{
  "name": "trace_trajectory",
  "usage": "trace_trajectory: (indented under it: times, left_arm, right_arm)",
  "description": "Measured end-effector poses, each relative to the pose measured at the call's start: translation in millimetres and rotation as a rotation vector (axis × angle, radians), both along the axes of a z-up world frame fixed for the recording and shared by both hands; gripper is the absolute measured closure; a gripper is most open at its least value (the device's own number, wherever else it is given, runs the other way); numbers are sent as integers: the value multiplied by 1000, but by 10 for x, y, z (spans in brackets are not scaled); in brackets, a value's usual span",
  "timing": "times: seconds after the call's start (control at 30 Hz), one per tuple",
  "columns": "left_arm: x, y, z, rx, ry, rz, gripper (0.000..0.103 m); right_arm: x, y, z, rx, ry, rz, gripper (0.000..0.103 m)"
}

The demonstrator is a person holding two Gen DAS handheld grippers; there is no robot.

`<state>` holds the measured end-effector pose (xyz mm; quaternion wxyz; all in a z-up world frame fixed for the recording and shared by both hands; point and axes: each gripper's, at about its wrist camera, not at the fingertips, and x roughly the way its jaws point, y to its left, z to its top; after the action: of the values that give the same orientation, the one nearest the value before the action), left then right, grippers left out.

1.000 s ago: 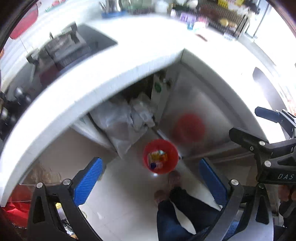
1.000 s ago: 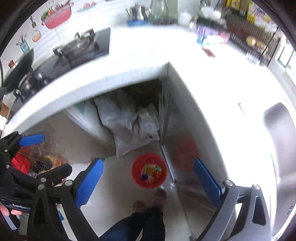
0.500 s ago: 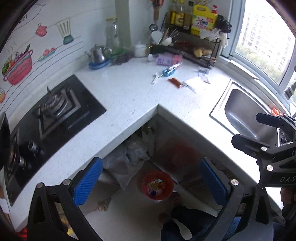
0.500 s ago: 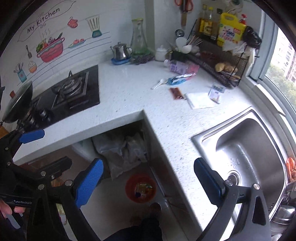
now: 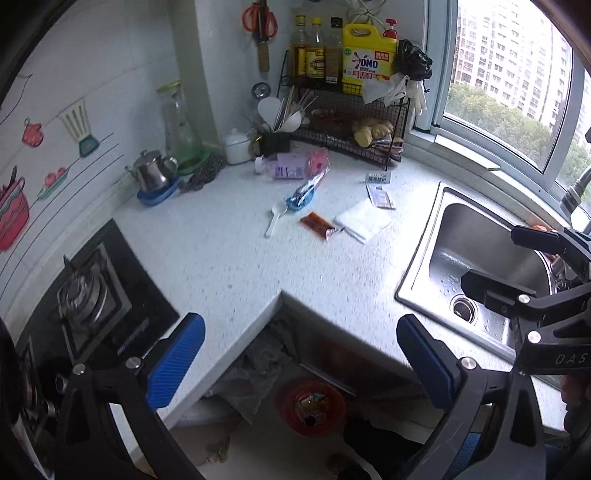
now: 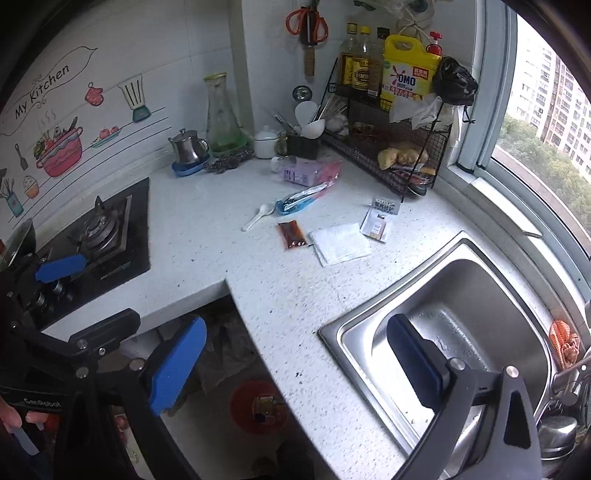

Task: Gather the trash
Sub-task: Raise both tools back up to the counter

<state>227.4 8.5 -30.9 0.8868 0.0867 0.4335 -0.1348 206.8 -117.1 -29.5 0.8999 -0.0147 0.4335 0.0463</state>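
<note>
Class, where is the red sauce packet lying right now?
In both wrist views, the red sauce packet lies on the white countertop, between the white plastic spoon and the folded napkin.

Kitchen fixtures I can see around the corner counter

I see a gas stove [image 6: 99,236] set into the white countertop [image 6: 207,236] on the left, a steel teapot [image 6: 187,147] on a blue dish beside a glass carafe [image 6: 221,114], a wire rack [image 6: 391,147] carrying a yellow detergent jug [image 6: 408,74], orange scissors [image 6: 307,20] hanging on the wall, and a stainless sink [image 6: 461,295] under the window.
</note>
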Motion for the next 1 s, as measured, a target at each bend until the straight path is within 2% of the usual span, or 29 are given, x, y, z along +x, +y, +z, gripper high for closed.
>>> trace_trajectory:
  times: [0.3, 0.5, 0.77, 1.0]
  left_arm:
    - [679, -287, -35, 13, 29, -9, 0]
    - [1146, -446, -182, 23, 74, 1, 0]
    - [1714, -585, -587, 55, 173, 52, 0]
    - [2104, -592, -1028, 70, 265, 100, 0]
  right_arm:
    - [635, -260, -122, 1, 53, -7, 5]
    - [1022, -412, -258, 14, 94, 0, 5]
    - [1554, -562, -600, 18, 179, 23, 5]
    - [1981, -611, -1028, 20, 269, 60, 5]
